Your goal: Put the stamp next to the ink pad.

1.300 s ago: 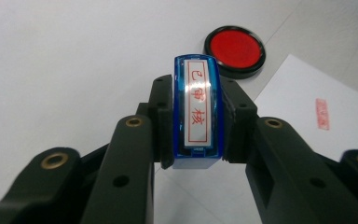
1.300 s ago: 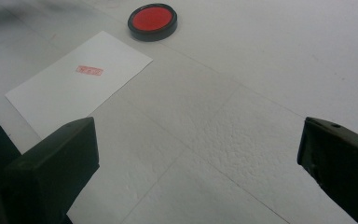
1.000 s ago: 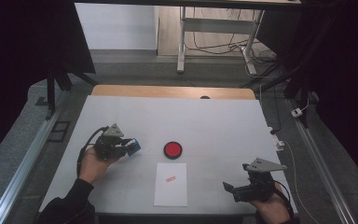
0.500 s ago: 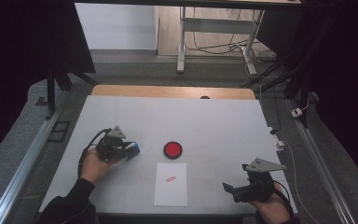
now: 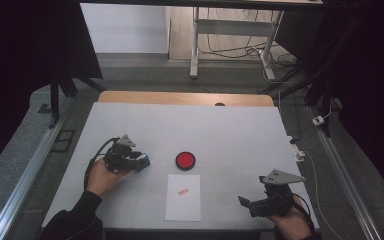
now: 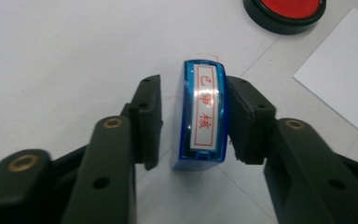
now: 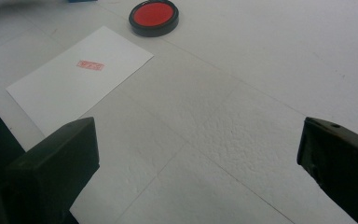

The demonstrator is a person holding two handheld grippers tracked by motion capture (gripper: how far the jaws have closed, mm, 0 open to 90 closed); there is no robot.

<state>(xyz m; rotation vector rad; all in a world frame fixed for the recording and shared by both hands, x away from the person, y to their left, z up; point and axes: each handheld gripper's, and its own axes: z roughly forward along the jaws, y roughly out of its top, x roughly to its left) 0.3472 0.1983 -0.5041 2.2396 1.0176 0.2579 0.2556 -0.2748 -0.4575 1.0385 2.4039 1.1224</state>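
On the white table point(image 5: 230, 130), the left gripper point(image 5: 139, 161) lies at about nine o'clock from the red ink pad point(image 5: 185, 160), held low in the person's left hand point(image 5: 102, 176). Its jaws have just been opening, and the blue stamp point(image 6: 204, 119) stands between them on the table. In the left gripper view the pad on the left side stands clear of the stamp with a gap showing, while the pad on the right sits just beside or against the stamp's side; which of the two I cannot tell. The stamp's label with red characters faces up toward that camera.

The ink pad, round with a black rim, sits near the table's middle, near the stamp at its three o'clock. At six o'clock from the ink pad lies a white sheet of paper point(image 5: 183, 197), close by but apart, bearing a small red stamped mark point(image 5: 182, 191) on its upper half.

At four o'clock from the sheet, near the table's front edge, the right gripper point(image 5: 244, 201) rests in the right hand point(image 5: 292, 222). Its jaws stand wide apart with bare table between them.
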